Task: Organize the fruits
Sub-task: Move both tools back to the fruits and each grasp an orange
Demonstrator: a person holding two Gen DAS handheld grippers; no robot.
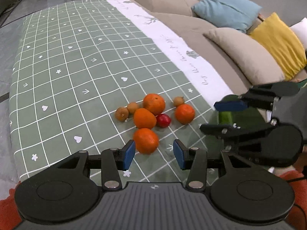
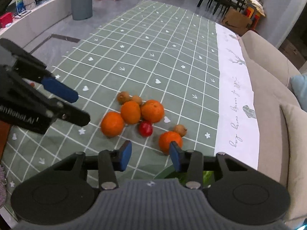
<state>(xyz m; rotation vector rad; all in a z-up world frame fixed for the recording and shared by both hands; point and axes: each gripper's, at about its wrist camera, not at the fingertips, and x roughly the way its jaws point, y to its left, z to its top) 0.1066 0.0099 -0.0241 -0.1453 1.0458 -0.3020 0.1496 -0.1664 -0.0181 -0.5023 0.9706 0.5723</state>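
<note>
Several oranges, three small brown fruits and a red fruit [image 1: 163, 120] lie clustered on a green checked cloth [image 1: 76, 67]. My left gripper [image 1: 153, 154] is open, and the nearest orange [image 1: 146, 140] sits just ahead of its blue pads [image 1: 128, 155], untouched. In the right wrist view the left gripper [image 2: 79, 107] hangs at the left, above the cloth. My right gripper [image 2: 150, 157] is open with only cloth showing between its fingers. An orange [image 2: 169, 141] lies just beyond its right pad, beside a brown fruit [image 2: 180, 130]. The right gripper [image 1: 210, 117] appears at the right of the pile.
A green object [image 1: 226, 117] lies under the right gripper, partly hidden; it also shows as green object [image 2: 172, 174]. A beige sofa [image 1: 239, 57] with blue and yellow cushions borders the cloth's white strip [image 2: 236, 95]. A grey bin [image 2: 81, 2] and dining chairs stand on the floor beyond.
</note>
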